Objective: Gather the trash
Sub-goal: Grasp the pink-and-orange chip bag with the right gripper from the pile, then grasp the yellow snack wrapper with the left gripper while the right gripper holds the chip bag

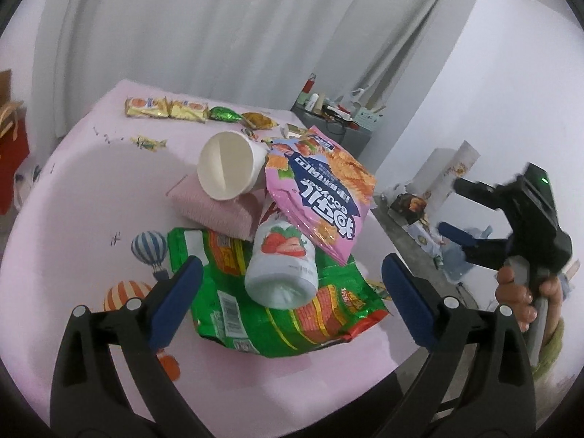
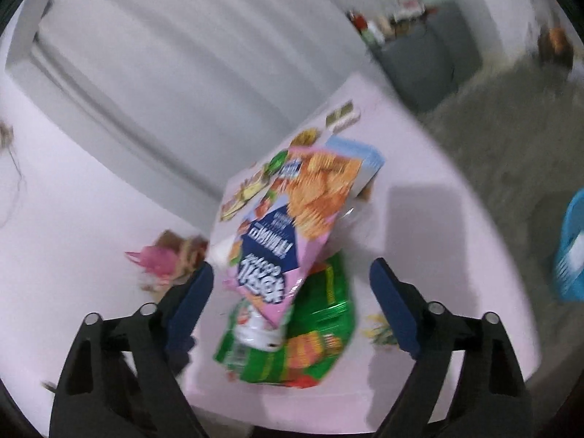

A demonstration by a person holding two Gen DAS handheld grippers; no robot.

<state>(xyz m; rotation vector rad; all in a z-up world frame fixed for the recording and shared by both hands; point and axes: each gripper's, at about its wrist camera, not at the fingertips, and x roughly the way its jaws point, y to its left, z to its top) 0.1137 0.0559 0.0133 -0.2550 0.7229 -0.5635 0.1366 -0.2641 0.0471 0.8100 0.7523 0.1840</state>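
Trash pile on pink tablecloth [image 1: 91,189]: pink snack bag [image 1: 321,197] atop strawberry-label white bottle [image 1: 281,266], green wrapper [image 1: 277,321] beneath. Bag print is Chinese, not legible.

Left wrist view alone shows paper cup [image 1: 230,168] on pink sponge [image 1: 215,211], and hand [image 1: 518,295] holding right gripper [image 1: 456,211], jaws apart.

Right wrist view, blurred, alone shows blue bin [image 2: 571,252].

Left gripper [image 1: 288,299] jaws apart, empty.

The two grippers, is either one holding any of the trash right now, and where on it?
Nothing is held. The left gripper and right gripper both stand open over the pile, pads clear of the pink snack bag.
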